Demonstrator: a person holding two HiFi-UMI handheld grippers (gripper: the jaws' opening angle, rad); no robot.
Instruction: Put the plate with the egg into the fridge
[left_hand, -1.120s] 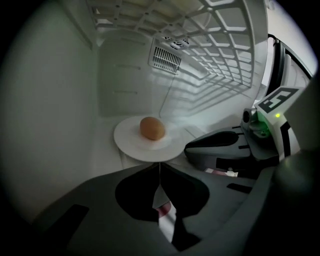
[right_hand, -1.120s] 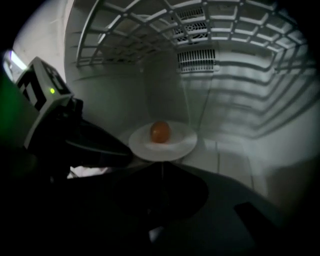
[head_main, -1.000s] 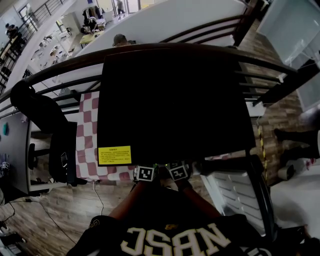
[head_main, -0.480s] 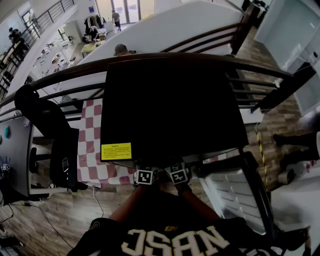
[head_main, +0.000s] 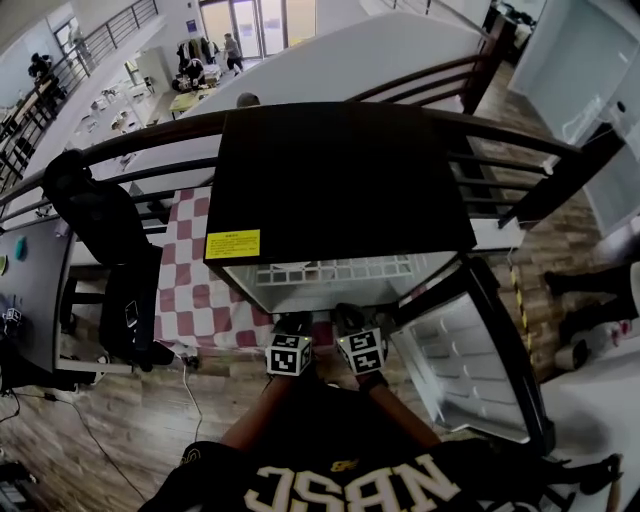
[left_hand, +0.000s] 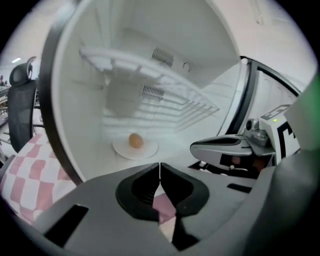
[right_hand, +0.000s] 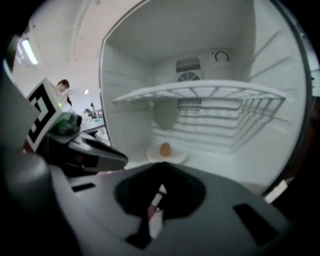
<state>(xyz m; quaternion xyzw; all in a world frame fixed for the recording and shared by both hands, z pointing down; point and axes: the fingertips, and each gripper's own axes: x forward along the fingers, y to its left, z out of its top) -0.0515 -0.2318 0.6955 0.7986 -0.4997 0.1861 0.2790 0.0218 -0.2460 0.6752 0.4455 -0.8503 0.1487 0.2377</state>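
Observation:
The fridge (head_main: 340, 180) stands open in front of me, black on top and white inside. On its floor, under the wire shelf (right_hand: 200, 92), lies a white plate (left_hand: 125, 150) (right_hand: 175, 157) with a brown egg (left_hand: 135, 140) (right_hand: 165, 149) on it. My left gripper (head_main: 293, 325) (left_hand: 160, 170) is shut and holds nothing, just outside the fridge opening. Beside it my right gripper (head_main: 348, 320) (right_hand: 161, 172) has its jaws closing the last bit, with nothing between them. Both point at the plate, well short of it.
The fridge door (head_main: 470, 370) hangs open to my right with white door shelves. A red and white checked cloth (head_main: 195, 290) lies left of the fridge, next to a black chair (head_main: 110, 250). A dark railing (head_main: 500, 150) runs behind the fridge.
The inside of the fridge and its wire shelf have come into the head view, and the door shows wider open. Both grippers have drawn back a little toward me.

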